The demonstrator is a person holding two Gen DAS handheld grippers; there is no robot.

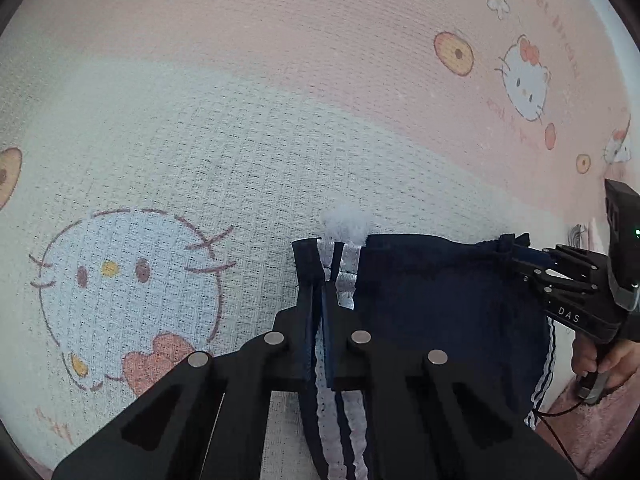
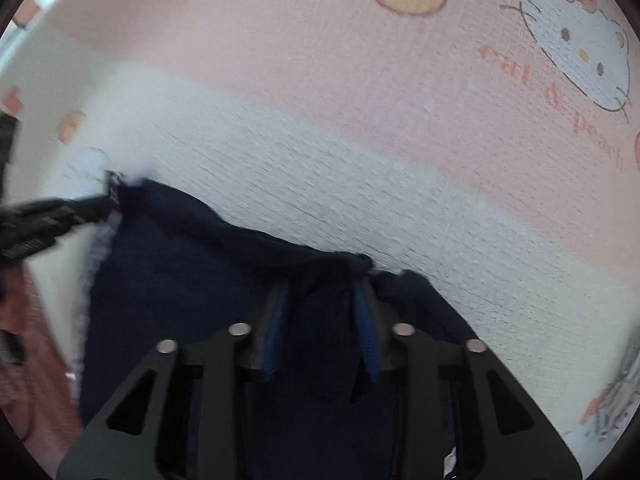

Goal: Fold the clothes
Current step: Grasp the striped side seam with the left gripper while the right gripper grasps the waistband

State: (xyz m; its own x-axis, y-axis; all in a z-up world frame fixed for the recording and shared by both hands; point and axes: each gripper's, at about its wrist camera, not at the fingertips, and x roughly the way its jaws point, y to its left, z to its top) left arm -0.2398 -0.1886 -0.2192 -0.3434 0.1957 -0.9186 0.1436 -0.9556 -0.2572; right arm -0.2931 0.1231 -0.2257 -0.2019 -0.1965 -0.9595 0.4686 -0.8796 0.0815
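On the cartoon-print blanket (image 1: pixel 200 128), a navy garment (image 1: pixel 440 300) with white side stripes lies bunched, its upper edge facing the pink band of the blanket. At the garment's left corner, the left gripper (image 1: pixel 320 276) has its jaws closed almost fully on the striped hem, where a white fluffy tuft (image 1: pixel 346 222) sits just above the fingertips. At the garment's right corner, the right gripper (image 2: pixel 320 292) has its jaws narrowed onto a thick fold of navy cloth; the right wrist view is blurred, so firm contact there is probable, not certain.

Recommended procedure: confirm both corners are secured before lifting, raise both hands evenly, and keep the edge between them taut so the fold lands straight on the garment's lower part.

Containers: none visible in either view.
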